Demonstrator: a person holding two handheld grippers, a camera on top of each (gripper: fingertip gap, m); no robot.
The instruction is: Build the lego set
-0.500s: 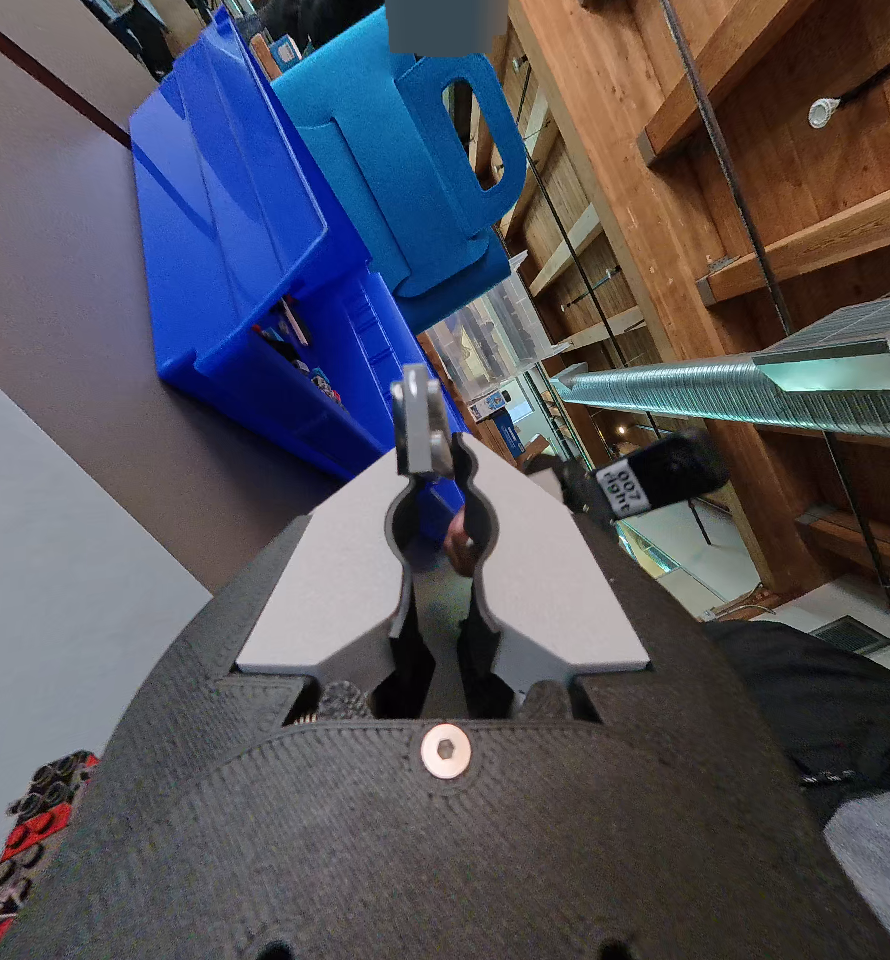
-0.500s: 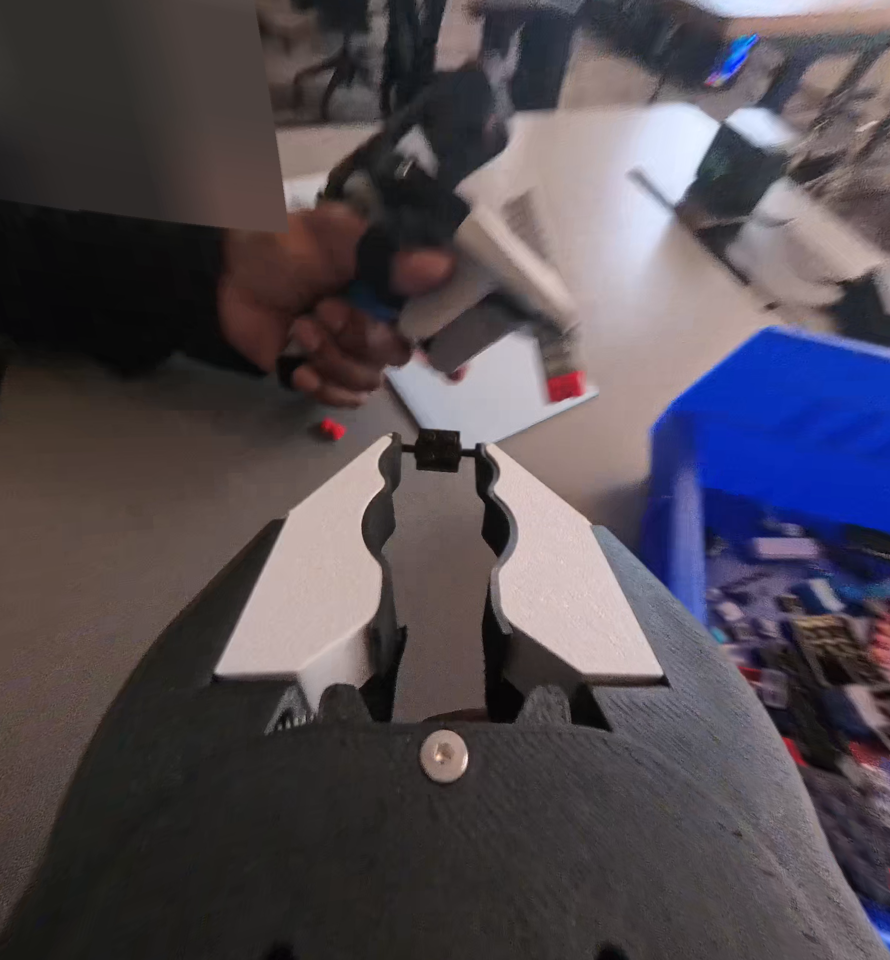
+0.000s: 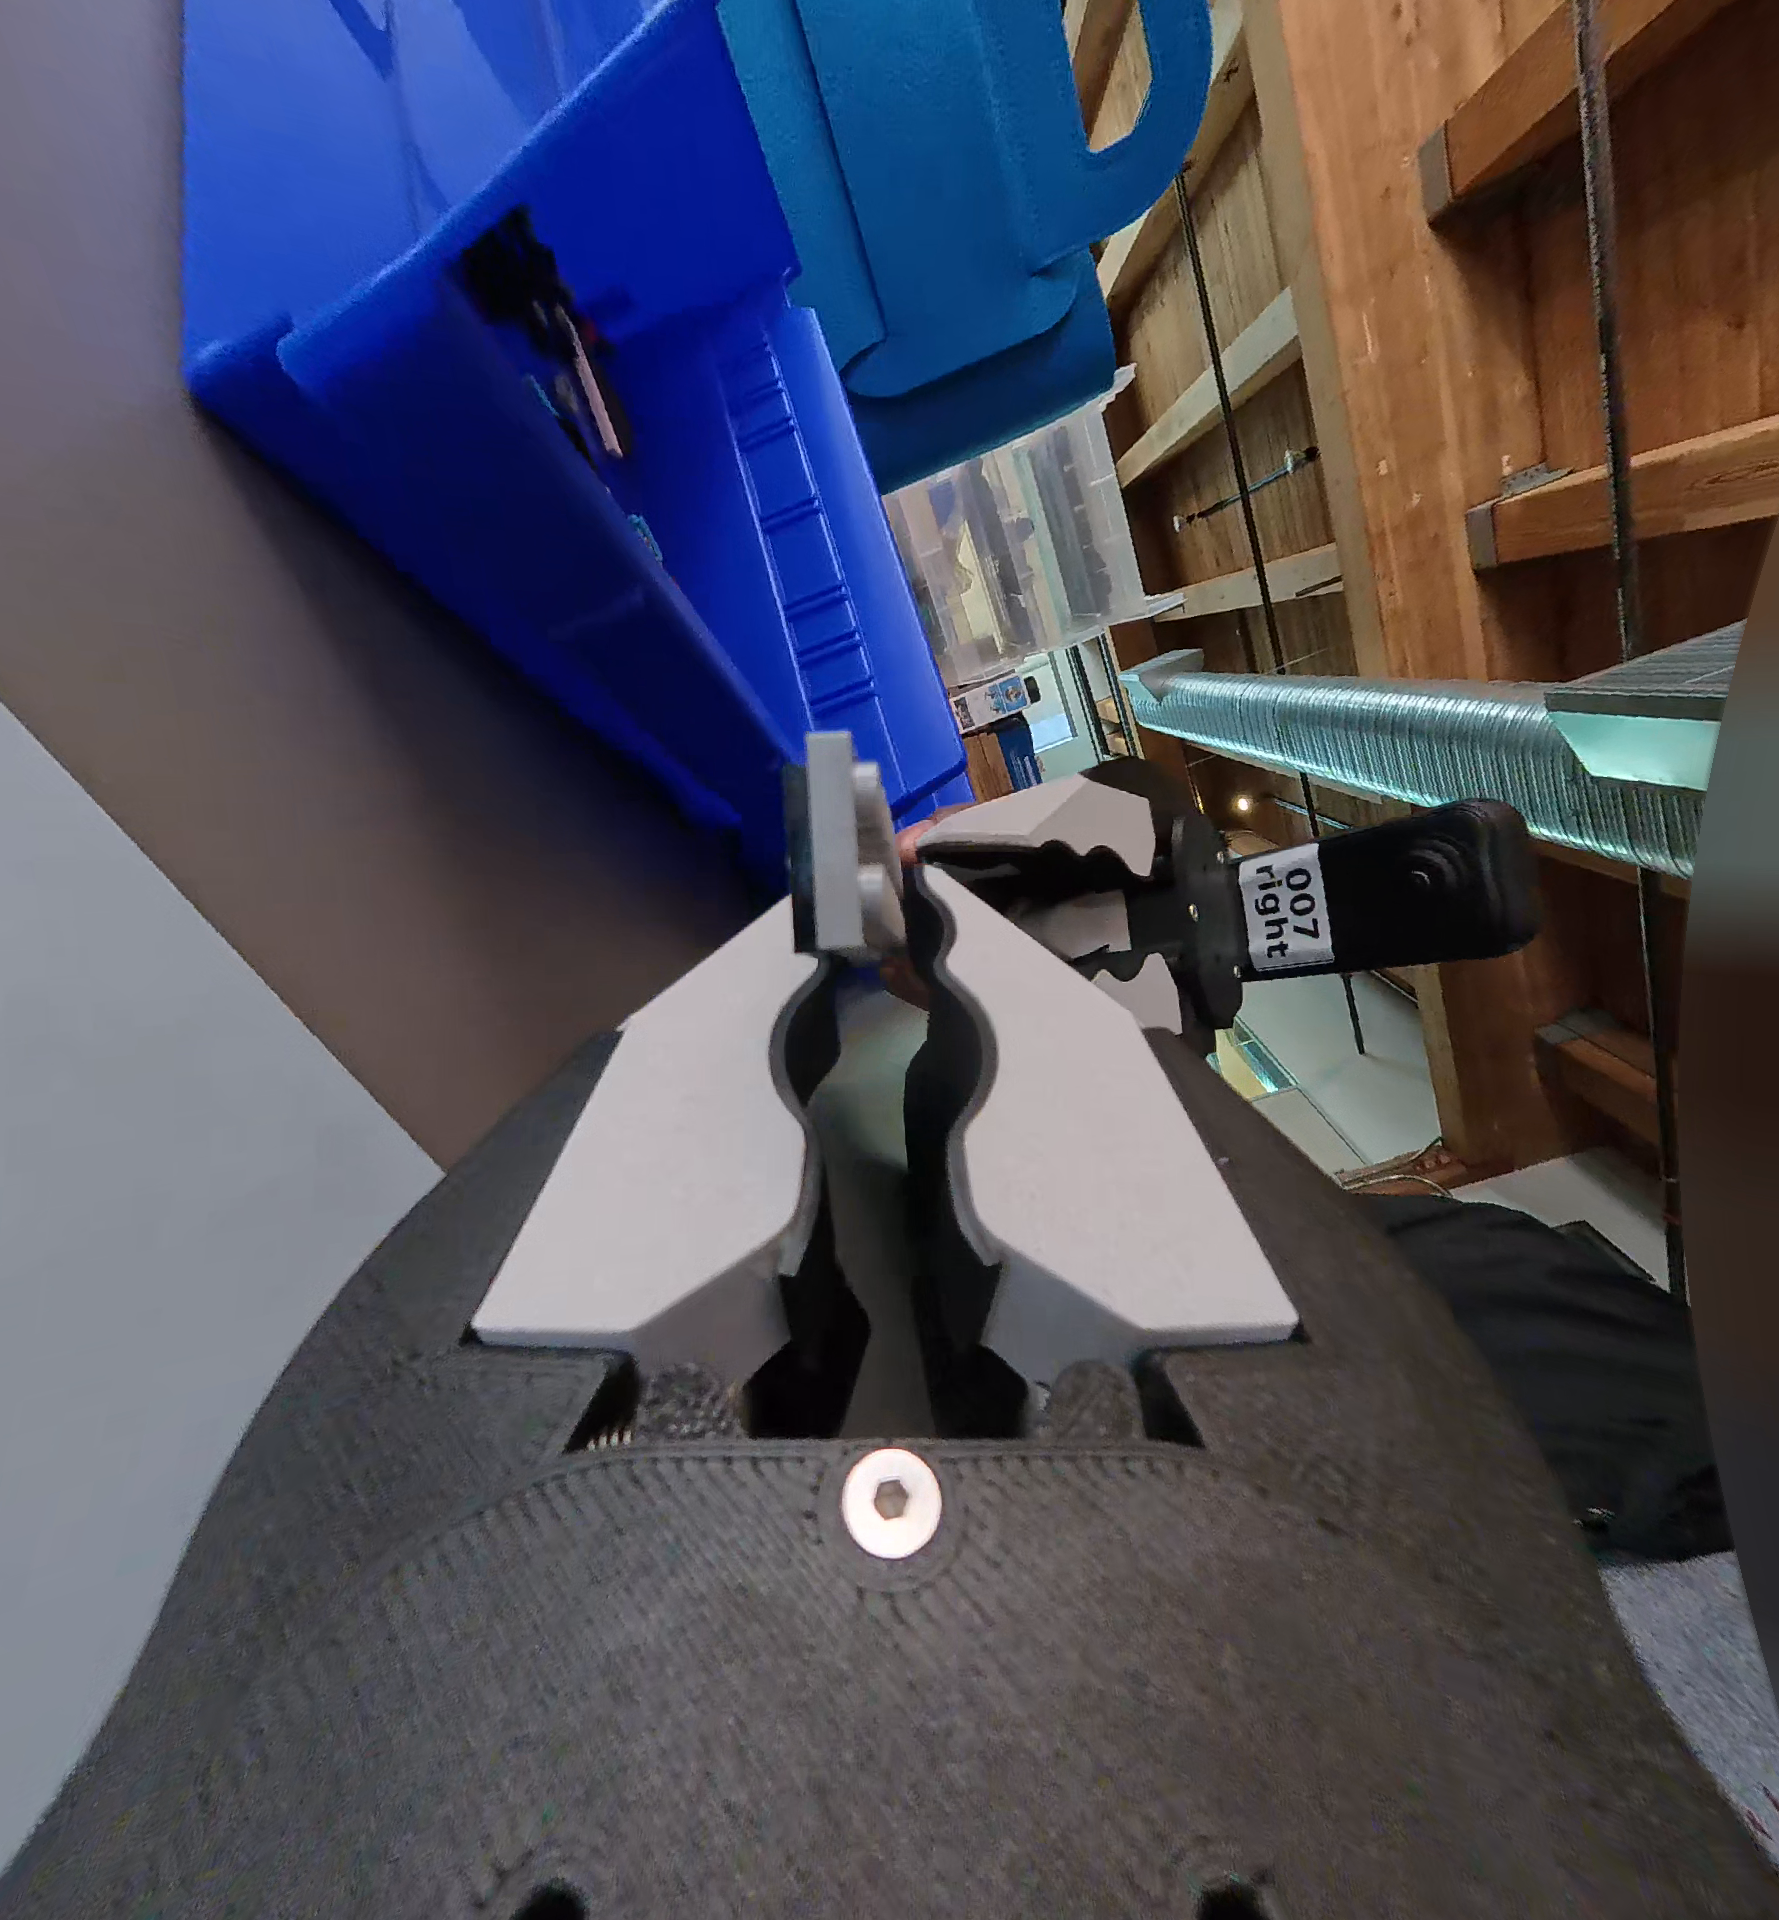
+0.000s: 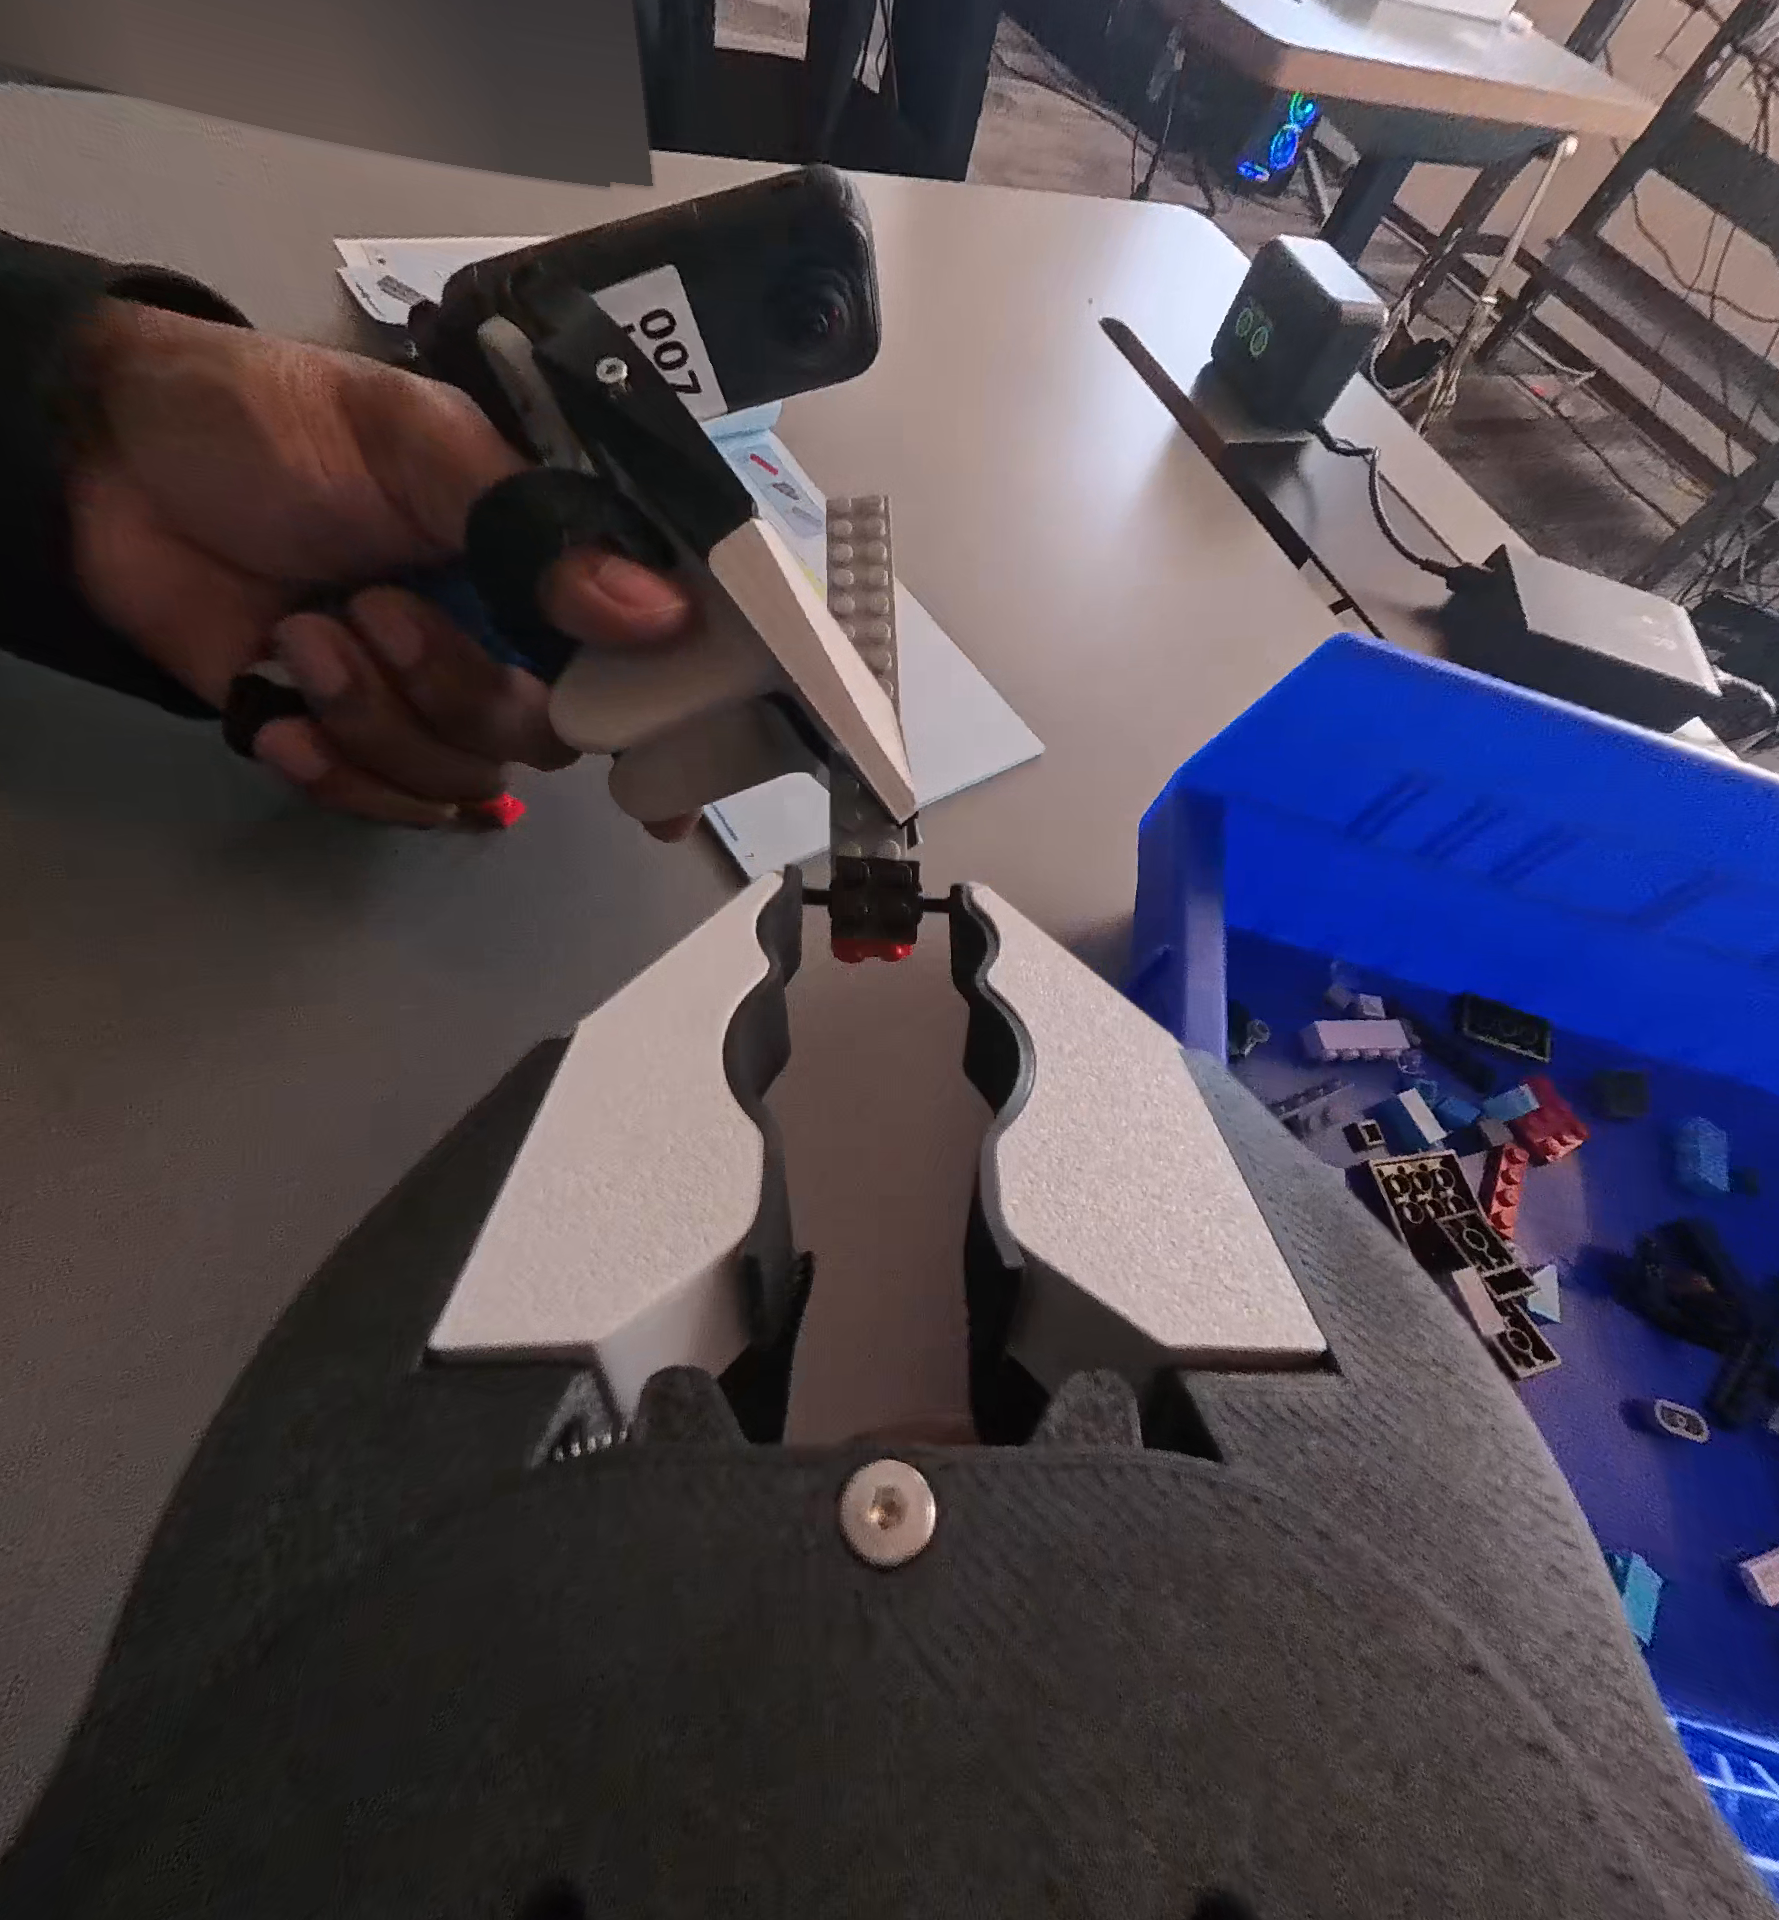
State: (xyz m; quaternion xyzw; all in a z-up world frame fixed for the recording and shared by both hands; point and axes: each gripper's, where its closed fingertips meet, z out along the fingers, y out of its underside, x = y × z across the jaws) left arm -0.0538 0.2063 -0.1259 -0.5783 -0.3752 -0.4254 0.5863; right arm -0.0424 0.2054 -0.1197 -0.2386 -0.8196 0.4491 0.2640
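Closer now, left gripper (image 4: 890, 800) fingers clamp the grey plate (image 4: 864, 582) touching the black piece (image 4: 872, 902) pinched between right gripper (image 4: 872, 906) fingers.

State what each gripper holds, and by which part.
Left gripper: the grey plate, clamped near one end. Right gripper: the small black piece, by its side pins.

Both grippers, left gripper (image 3: 869, 914) and right gripper (image 4: 869, 914), have pale grey scalloped fingers on ribbed black bodies with one silver hex screw (image 4: 887, 1509); black sleeve (image 4: 2, 436).
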